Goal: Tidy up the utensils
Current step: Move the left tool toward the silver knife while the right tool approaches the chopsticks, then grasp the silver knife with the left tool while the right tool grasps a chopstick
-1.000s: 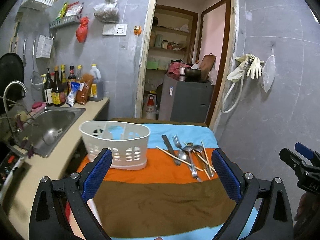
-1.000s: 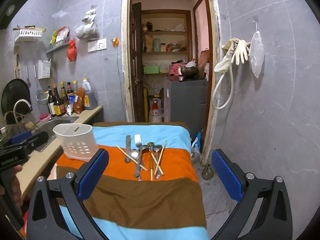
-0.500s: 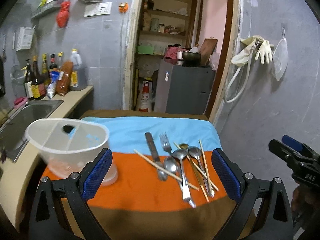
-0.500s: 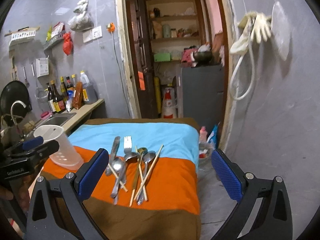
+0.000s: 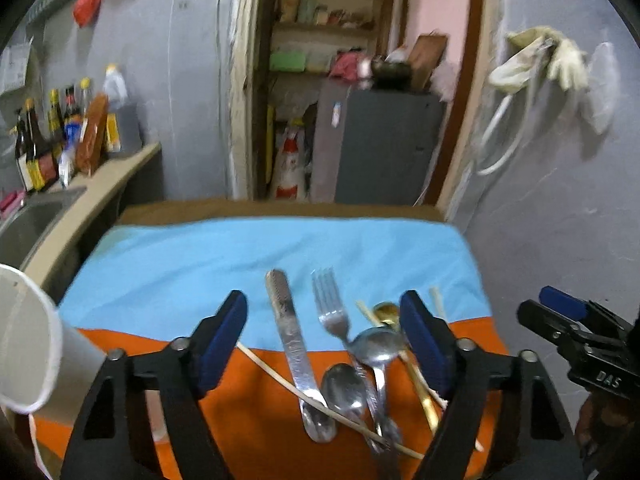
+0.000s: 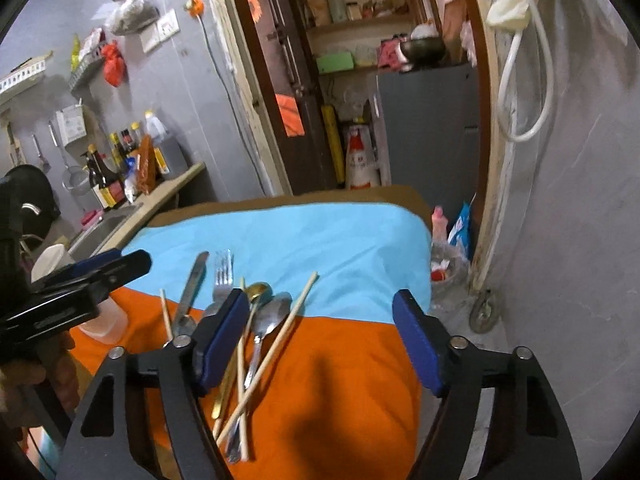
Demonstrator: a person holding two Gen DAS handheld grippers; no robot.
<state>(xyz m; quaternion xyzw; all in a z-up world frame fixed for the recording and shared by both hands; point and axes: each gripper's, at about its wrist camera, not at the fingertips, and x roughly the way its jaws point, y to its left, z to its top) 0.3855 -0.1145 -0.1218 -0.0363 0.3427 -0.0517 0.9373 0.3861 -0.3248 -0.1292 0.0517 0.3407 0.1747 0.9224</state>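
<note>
Here, left wrist view: my left gripper (image 5: pixel 324 344) hangs over the utensil pile, jaws closing with nothing pressed between the pads. Knife (image 5: pixel 294 350), fork (image 5: pixel 330 308) and spoons (image 5: pixel 360 368) lie crossed with chopsticks (image 5: pixel 280 376) on the striped cloth (image 5: pixel 180 264); the white holder (image 5: pixel 24 340) stands at the near left. Right wrist view: my right gripper (image 6: pixel 316 340) is also closing on nothing, over bare orange cloth, utensils just to its left, some under the left pad.
</note>
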